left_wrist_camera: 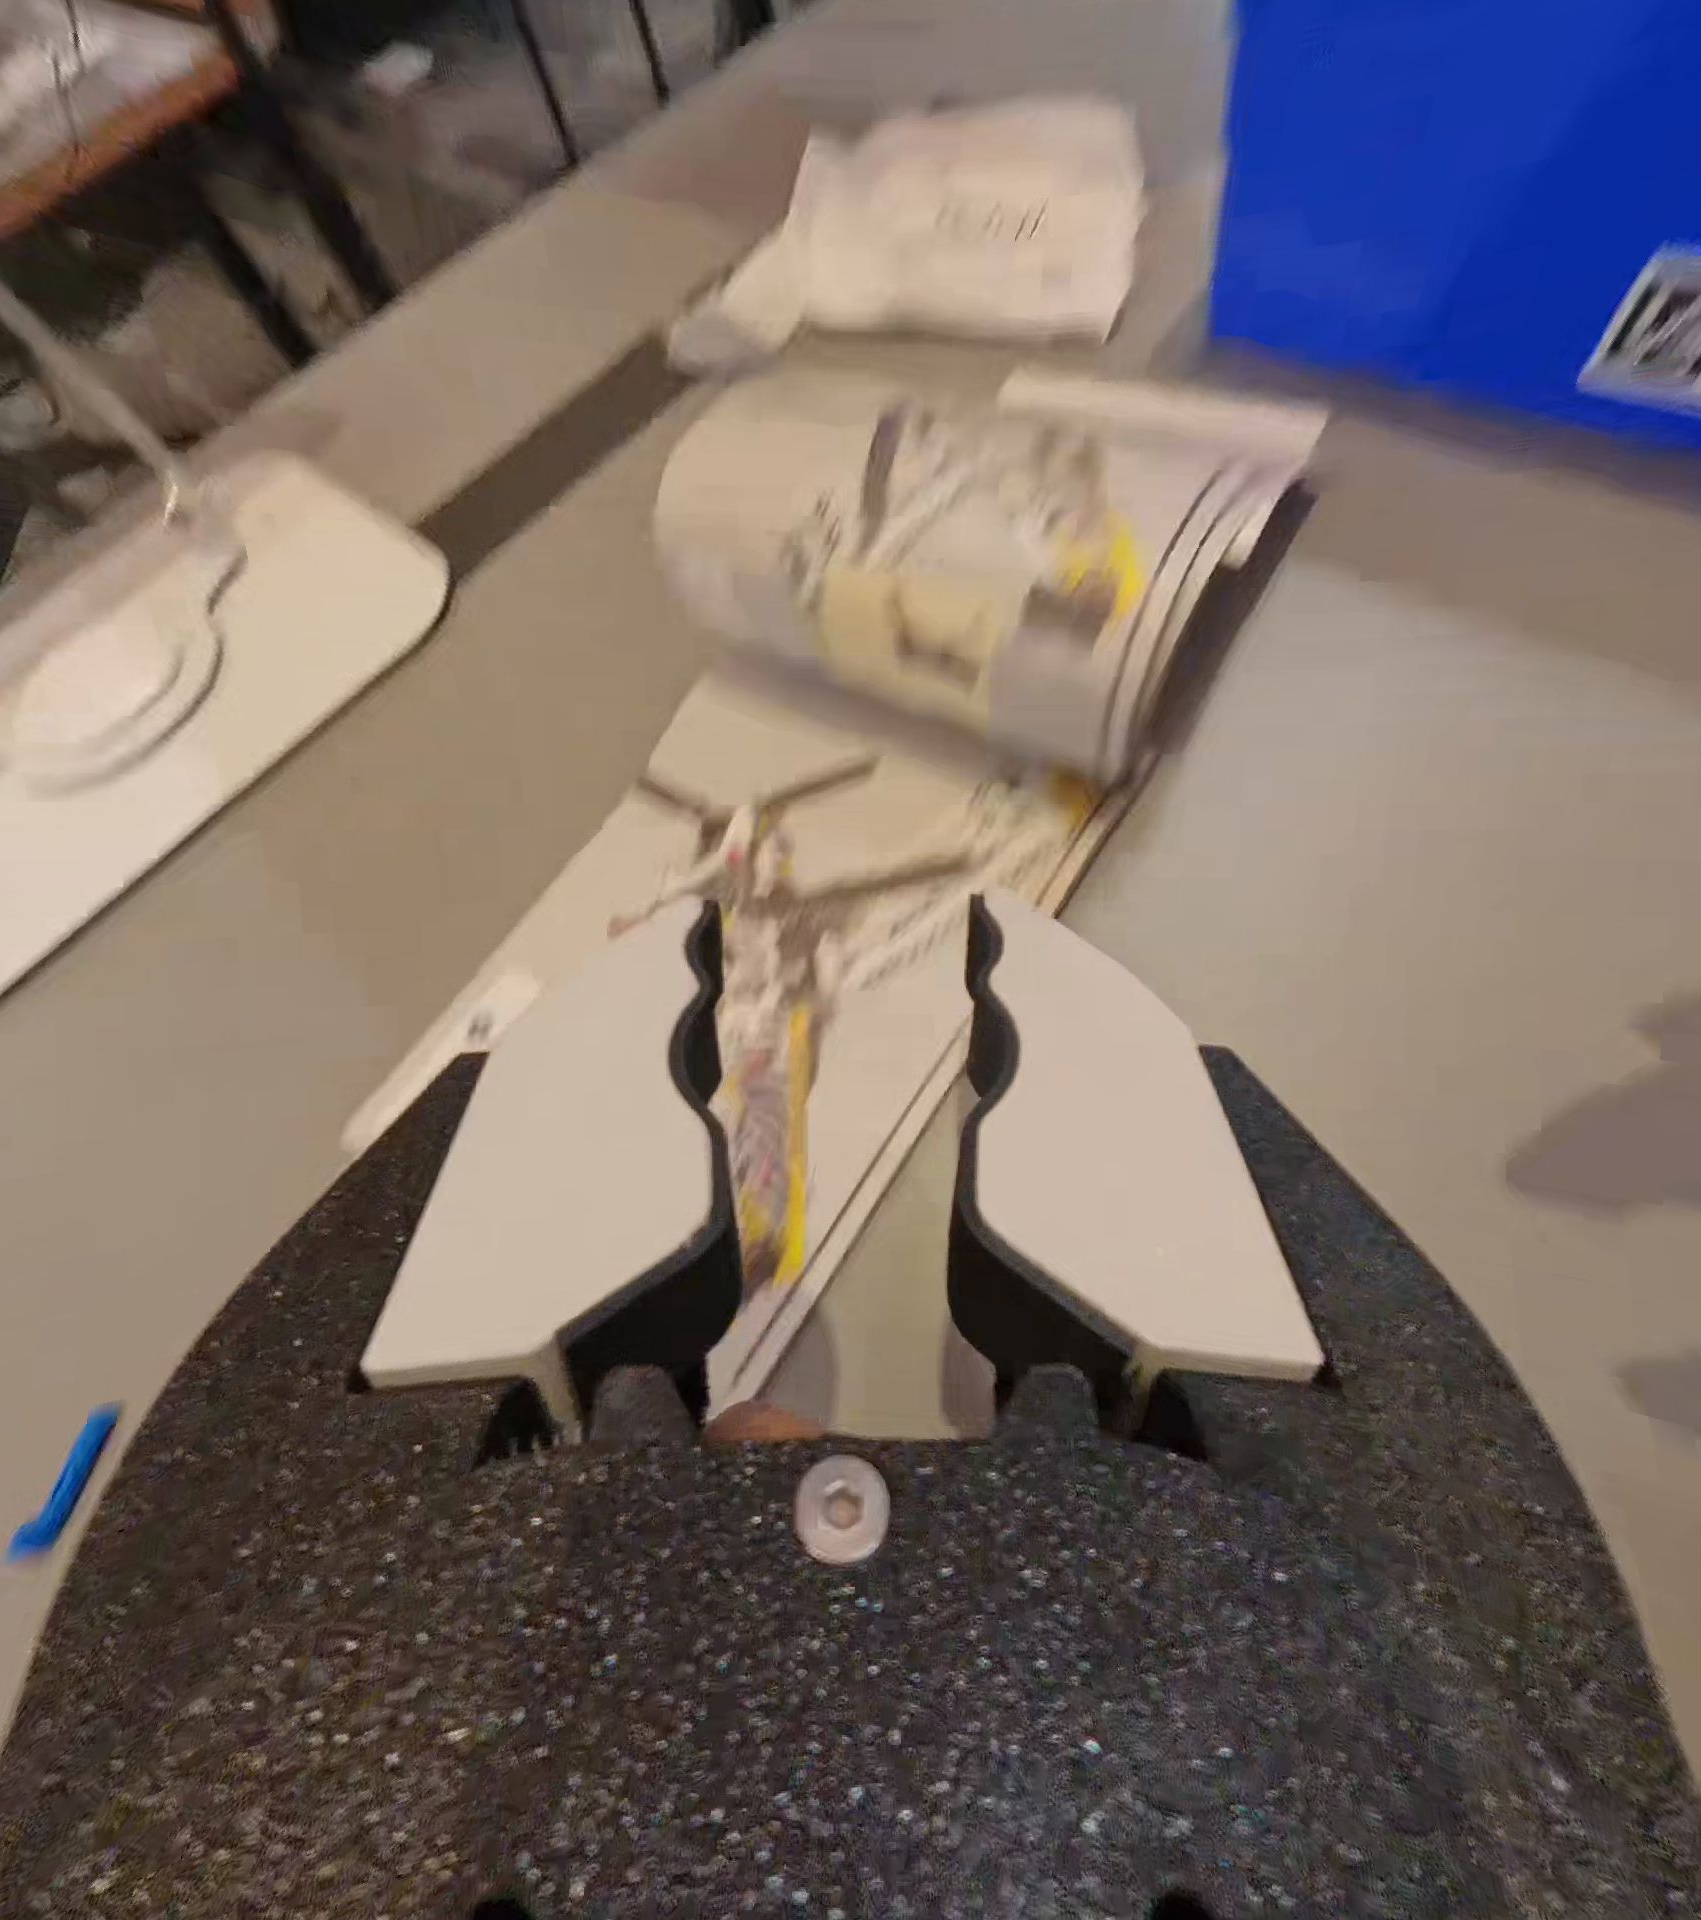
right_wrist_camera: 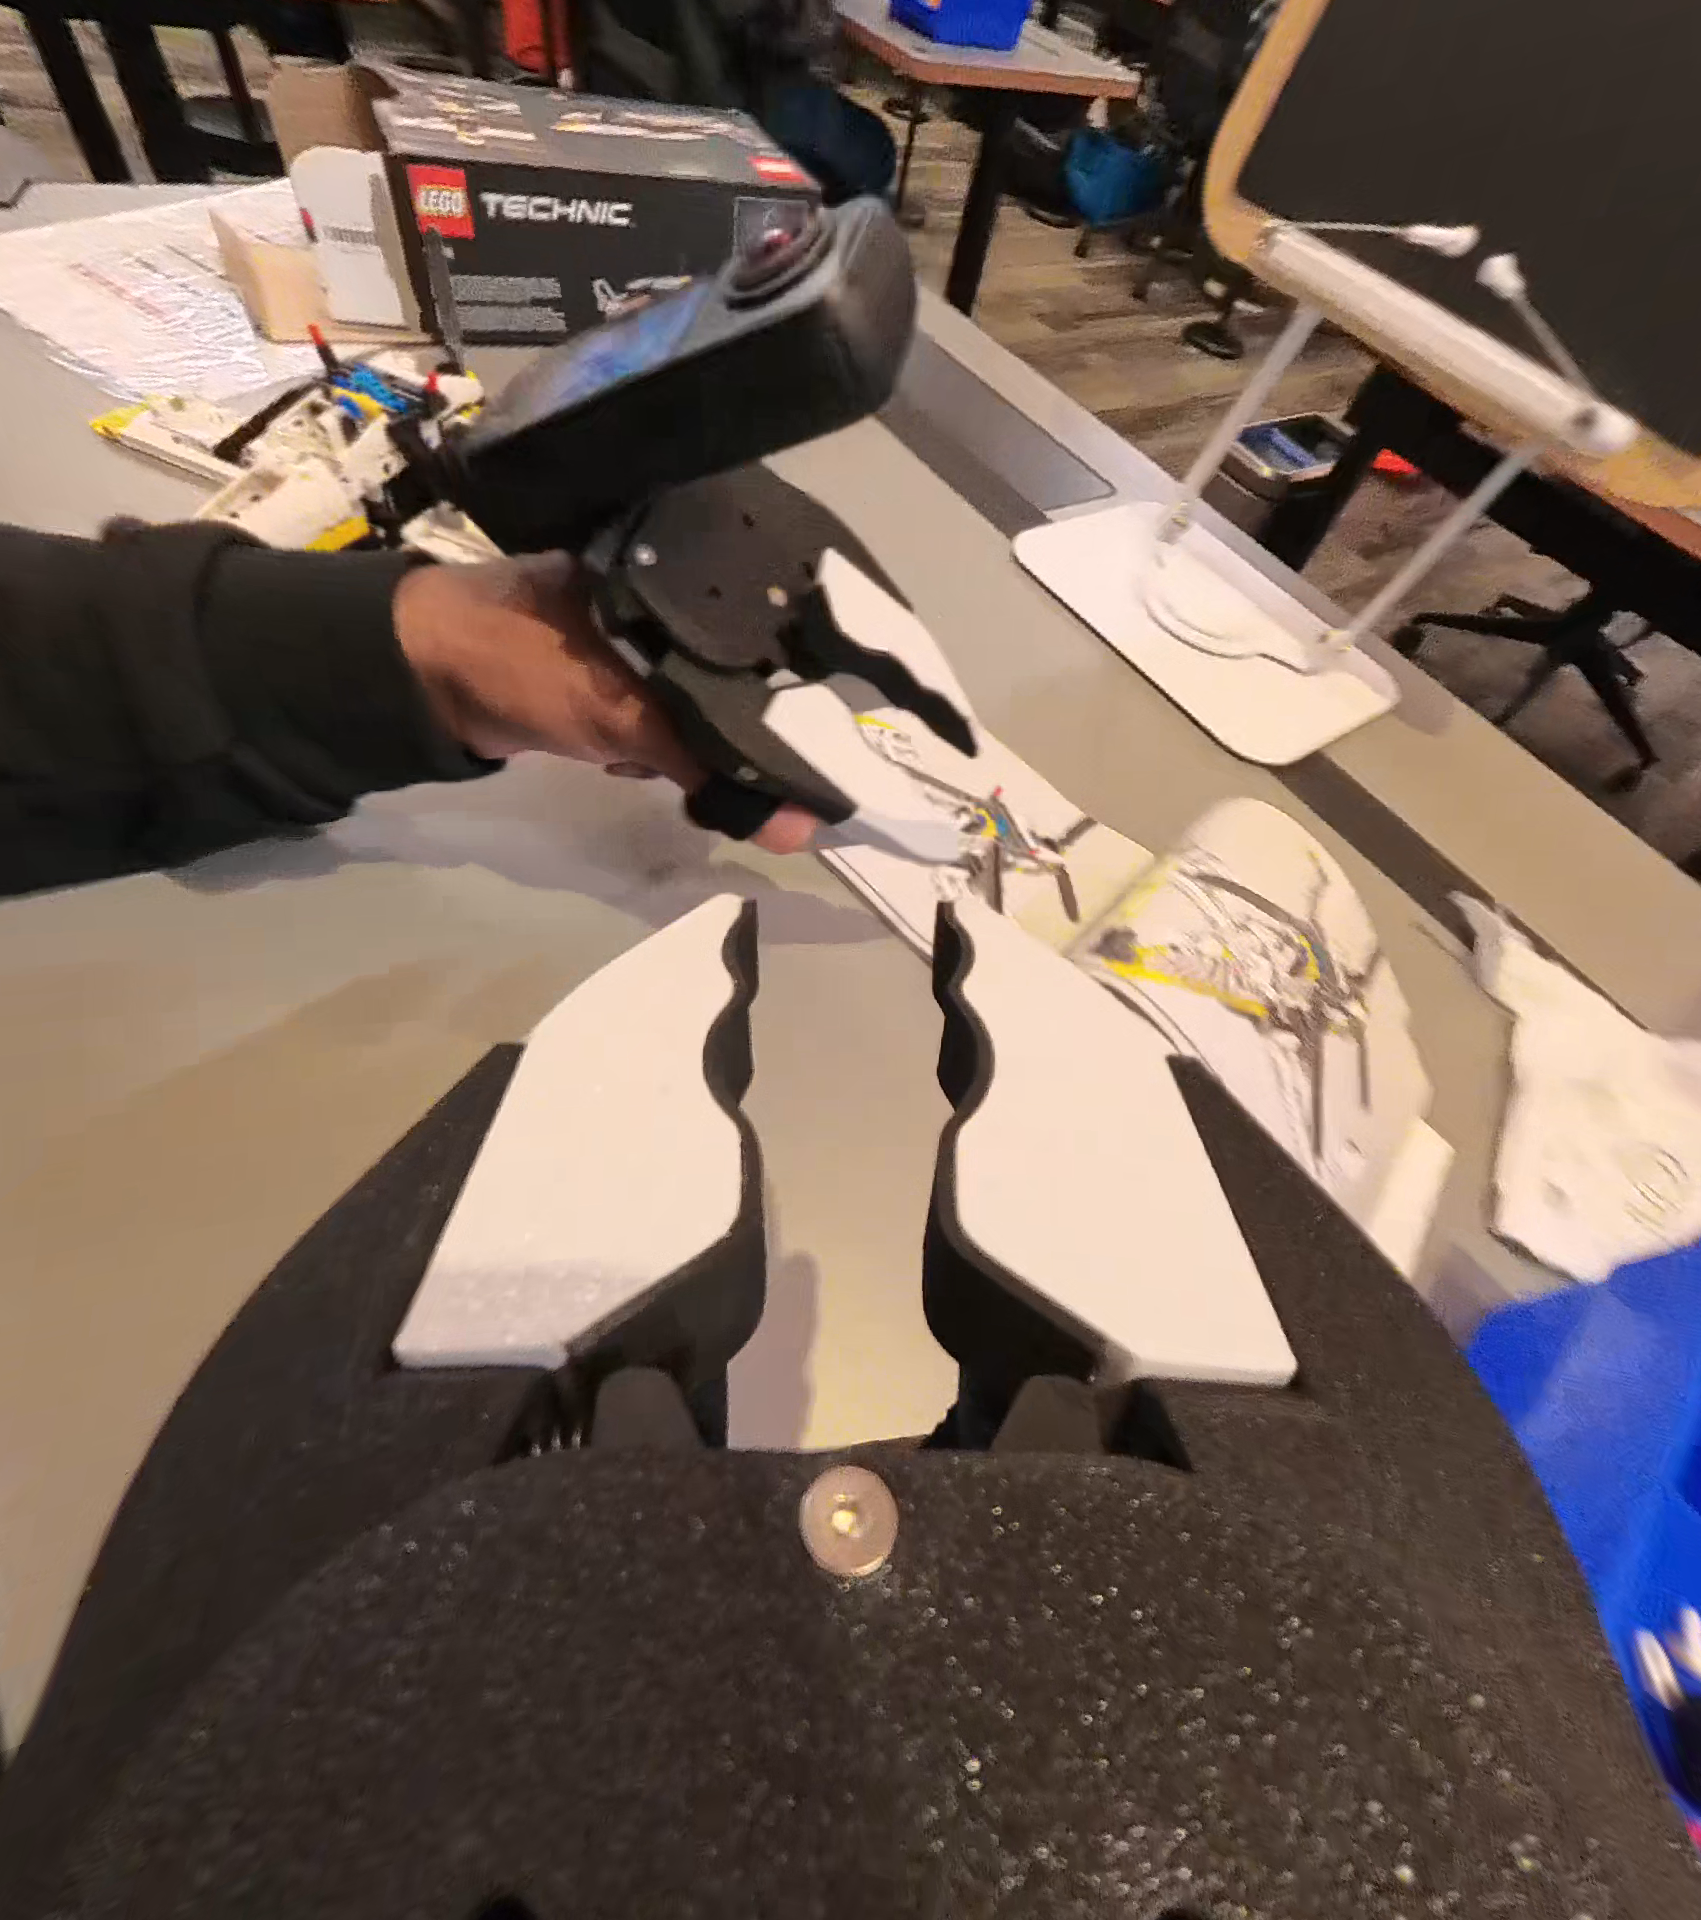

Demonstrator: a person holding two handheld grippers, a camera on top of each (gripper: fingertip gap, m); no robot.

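Left wrist view: we look forward and down along our left gripper (left_wrist_camera: 841, 914), close above an open booklet (left_wrist_camera: 929, 582) on the grey table (left_wrist_camera: 1448, 831).

Right wrist view: we look from farther back, facing across the table (right_wrist_camera: 202, 1039), taking in the left gripper (right_wrist_camera: 939, 790).

Shared: booklet (right_wrist_camera: 1241, 935), white stand base (left_wrist_camera: 150, 707) (right_wrist_camera: 1210, 623), blue bin (left_wrist_camera: 1500, 187) (right_wrist_camera: 1656, 1403).

Bare tabletop (right_wrist_camera: 202, 1091) is left at 9 o'clock; passage at 2 o'clock is blocked by the booklet (right_wrist_camera: 1261, 966) and blue bin (right_wrist_camera: 1656, 1403).
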